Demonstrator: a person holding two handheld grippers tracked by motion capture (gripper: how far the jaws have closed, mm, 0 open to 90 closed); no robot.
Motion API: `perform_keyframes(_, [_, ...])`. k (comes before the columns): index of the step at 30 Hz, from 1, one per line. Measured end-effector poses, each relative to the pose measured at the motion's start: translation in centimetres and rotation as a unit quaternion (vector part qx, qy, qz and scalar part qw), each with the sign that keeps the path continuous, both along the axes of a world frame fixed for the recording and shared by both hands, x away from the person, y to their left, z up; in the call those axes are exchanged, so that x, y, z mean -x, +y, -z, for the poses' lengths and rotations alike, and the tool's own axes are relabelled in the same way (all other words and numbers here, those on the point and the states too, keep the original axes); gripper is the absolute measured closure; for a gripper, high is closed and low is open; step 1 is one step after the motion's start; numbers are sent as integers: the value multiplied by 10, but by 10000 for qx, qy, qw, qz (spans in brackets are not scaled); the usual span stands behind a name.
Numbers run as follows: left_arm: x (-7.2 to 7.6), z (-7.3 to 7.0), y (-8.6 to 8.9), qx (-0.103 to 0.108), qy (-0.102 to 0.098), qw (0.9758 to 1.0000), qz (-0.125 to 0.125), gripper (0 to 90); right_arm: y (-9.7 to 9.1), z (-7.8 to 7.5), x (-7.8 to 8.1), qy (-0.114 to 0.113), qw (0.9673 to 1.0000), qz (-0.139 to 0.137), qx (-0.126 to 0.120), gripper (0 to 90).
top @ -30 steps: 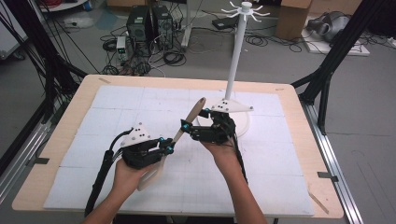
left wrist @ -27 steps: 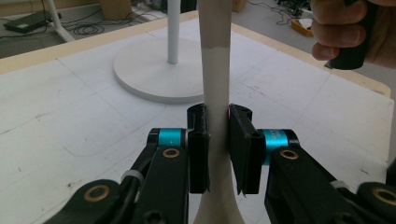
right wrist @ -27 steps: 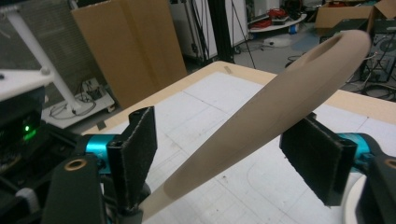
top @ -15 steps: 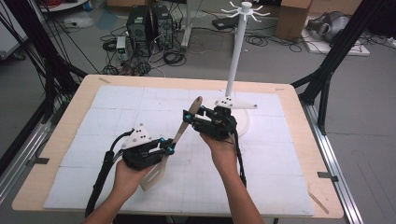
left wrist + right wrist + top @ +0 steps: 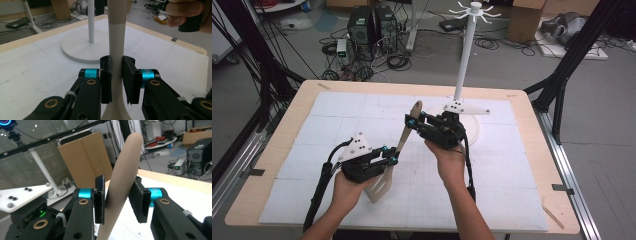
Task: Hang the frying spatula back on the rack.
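The spatula point(image 5: 398, 149) is hanging tilted above the middle of the surface point(image 5: 532, 200), blade low near the bottom centre of the high view and handle tip pointing to the upper middle, held by both tongs at once. The left tongs point(image 5: 390, 155) are clamping the neck just above the blade – in the left gripper view both pads are pressing flat on it point(image 5: 116, 75). The right tongs point(image 5: 411, 121) have just been closing on the upper handle; in the right gripper view the handle point(image 5: 122, 187) is lying slanted between the pads, one pad touching it and the other seeming to meet only an edge, so that grip is looking skewed. I am judging the risk to be there: if the left tongs are letting go while the right pads are biting only at an angle, the spatula could be swivelling or slipping out and dropping on the surface. Two hands pulling different ways could also be twisting it. The white stand point(image 5: 464, 60) is rising at the upper right – a careless swing could be knocking its pole. No containers are standing on the surface.
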State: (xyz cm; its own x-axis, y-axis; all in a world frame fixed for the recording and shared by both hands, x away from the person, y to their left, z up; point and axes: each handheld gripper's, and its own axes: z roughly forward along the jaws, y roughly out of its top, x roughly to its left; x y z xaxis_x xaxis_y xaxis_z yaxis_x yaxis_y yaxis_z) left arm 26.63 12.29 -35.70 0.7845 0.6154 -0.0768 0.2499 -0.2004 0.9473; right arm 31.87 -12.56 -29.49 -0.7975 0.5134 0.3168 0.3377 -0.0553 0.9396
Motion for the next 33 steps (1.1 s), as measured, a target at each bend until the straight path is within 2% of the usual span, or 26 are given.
perform_keyframes(4, [1, -1, 1, 33, -83, 10000, 26, 773, 7, -7, 7, -211, 9996, -187, 13, 720])
perform_keyframes(8, [3, -3, 3, 138, -136, 9998, 56, 771, 10, -12, 8, -232, 9992, -325, -6, 729])
perform_keyframes(13, [4, -7, 9, 332, -188, 9991, 175, 760, 12, -24, 10, -380, 9974, -606, 58, 733])
perform_keyframes(14, [4, -8, 11, 396, -169, 9989, 201, 717, 12, -26, 9, -423, 9969, -661, 93, 734])
perform_keyframes(15, [3, -9, 14, 474, -162, 9985, 223, 717, 12, -26, 9, -423, 9969, -661, 93, 734])
perform_keyframes(17, [3, -10, 20, 572, -223, 9978, 238, 631, 8, -27, 7, -436, 9964, -706, 192, 734])
perform_keyframes(19, [3, -11, 28, 645, -334, 9970, 253, 560, 4, -27, 4, -401, 9962, -754, 176, 733])
perform_keyframes(23, [4, -7, 47, 659, -511, 9963, 219, 399, -7, -27, -3, -336, 9957, -862, 65, 733])
perform_keyframes(26, [3, -1, 65, 780, -458, 9959, 46, 297, -13, -29, -6, -336, 9953, -899, 109, 733])
perform_keyframes(27, [2, 1, 71, 760, -446, 9961, 24, 275, -15, -30, -6, -326, 9953, -902, 142, 733])
perform_keyframes(29, [2, 4, 82, 727, -411, 9964, -173, 194, -18, -33, -7, -357, 9952, -888, 207, 733])
perform_keyframes(33, [3, 10, 101, 746, -430, 9955, -390, 184, -27, -41, -13, -420, 9947, -852, 395, 733])
